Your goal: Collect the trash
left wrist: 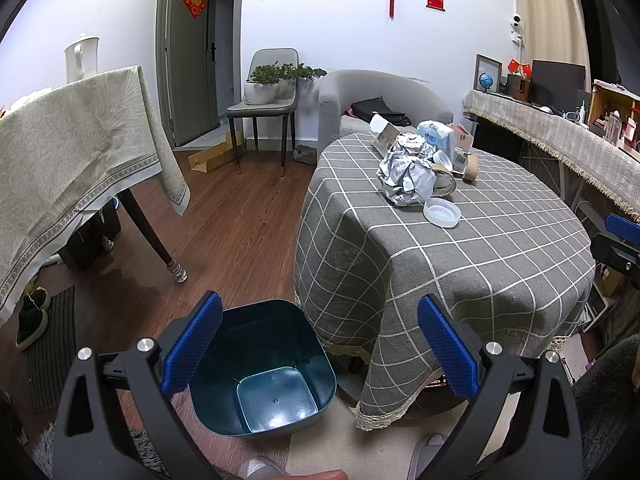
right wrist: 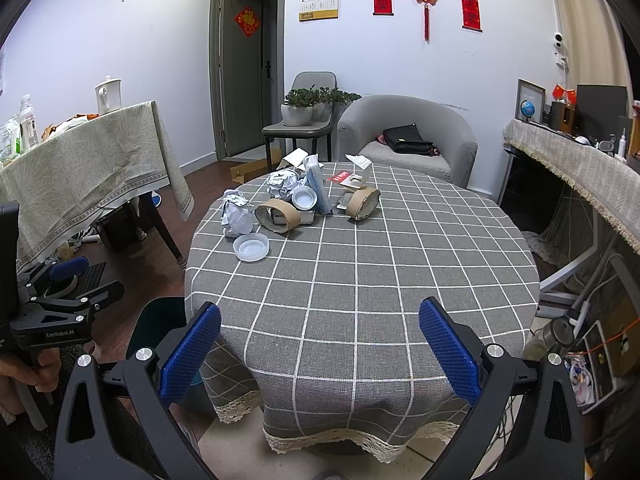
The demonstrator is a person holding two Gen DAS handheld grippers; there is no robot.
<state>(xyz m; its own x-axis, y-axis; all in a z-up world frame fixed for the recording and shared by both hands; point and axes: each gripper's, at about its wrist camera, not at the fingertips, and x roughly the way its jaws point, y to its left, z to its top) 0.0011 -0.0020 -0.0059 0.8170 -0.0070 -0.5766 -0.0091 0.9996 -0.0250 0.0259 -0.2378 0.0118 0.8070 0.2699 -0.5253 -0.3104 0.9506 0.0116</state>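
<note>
Nearest the lens: blue-padded black left gripper (left wrist: 320,356), jaws spread wide and empty, hanging over a dark teal plastic bin (left wrist: 264,368) on the floor just beside the round table under grey checked cloth (left wrist: 460,280). Blue-padded right gripper (right wrist: 320,354) likewise wide and empty, facing the table's near edge. Trash heaped on the far left part of the tabletop: crumpled grey-white paper balls (right wrist: 236,216), a round white plastic lid (right wrist: 251,247) lying flat, closest of the heap, and two brown cardboard tape rings (right wrist: 278,216) on edge, openings facing roughly toward the camera. Heap ahead and left of the right jaws; probably the better-placed gripper for the reach, bin below left.
</note>
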